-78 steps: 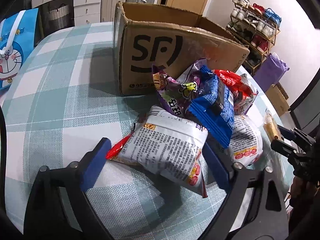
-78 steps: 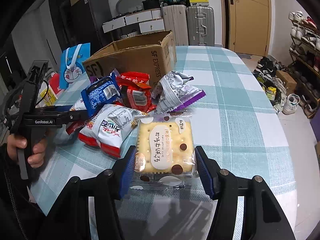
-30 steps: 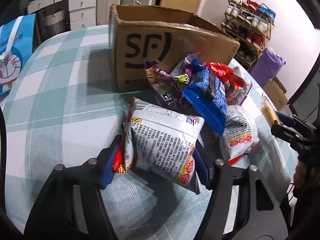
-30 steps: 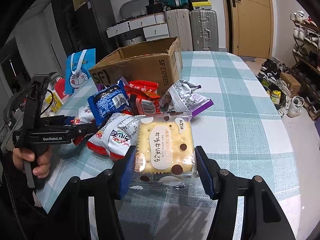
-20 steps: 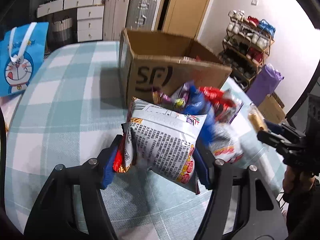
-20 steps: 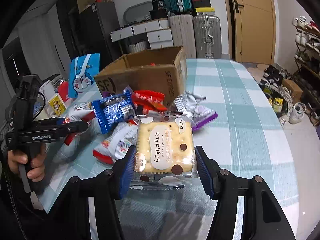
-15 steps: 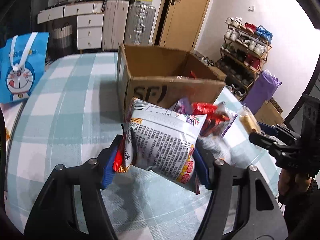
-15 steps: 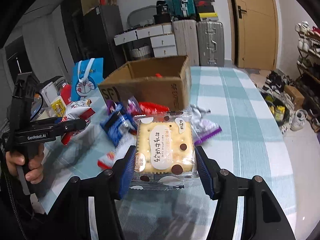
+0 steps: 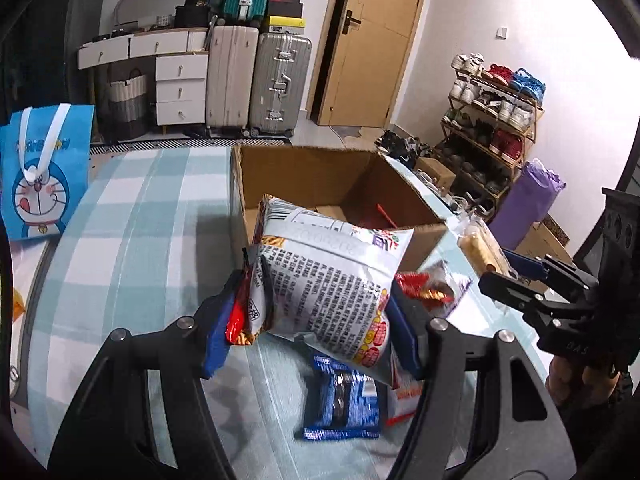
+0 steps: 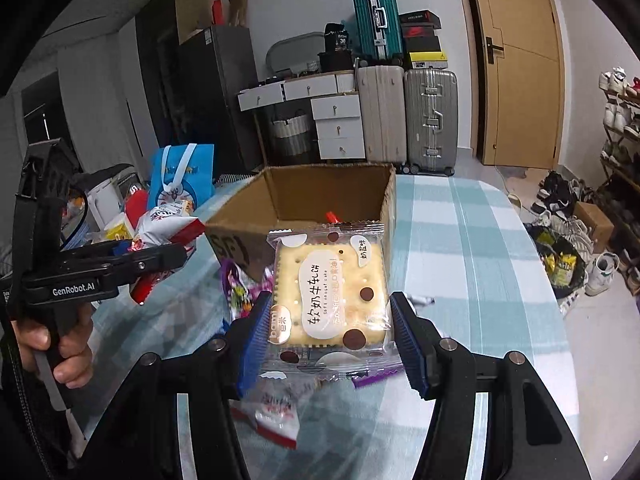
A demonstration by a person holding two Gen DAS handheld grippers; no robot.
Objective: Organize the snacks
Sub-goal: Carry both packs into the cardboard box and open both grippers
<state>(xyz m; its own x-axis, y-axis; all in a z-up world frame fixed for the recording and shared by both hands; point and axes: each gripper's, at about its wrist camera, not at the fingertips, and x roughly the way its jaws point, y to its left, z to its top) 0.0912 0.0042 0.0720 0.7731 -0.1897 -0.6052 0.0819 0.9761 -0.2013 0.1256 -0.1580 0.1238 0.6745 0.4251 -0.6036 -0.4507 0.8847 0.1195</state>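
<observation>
The left gripper (image 9: 312,320) pinches a white chip bag (image 9: 324,284) between its blue pads, above the table by the cardboard box (image 9: 340,188). The right gripper (image 10: 326,340) clamps a cracker packet (image 10: 330,292) before that box.

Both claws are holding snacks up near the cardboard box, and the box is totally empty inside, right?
Not quite. The left claw does hold a white snack bag and the right claw holds a cracker pack near the cardboard box, but the box is not empty: the right wrist view shows something red already inside. The left wrist view shows it too.
</observation>
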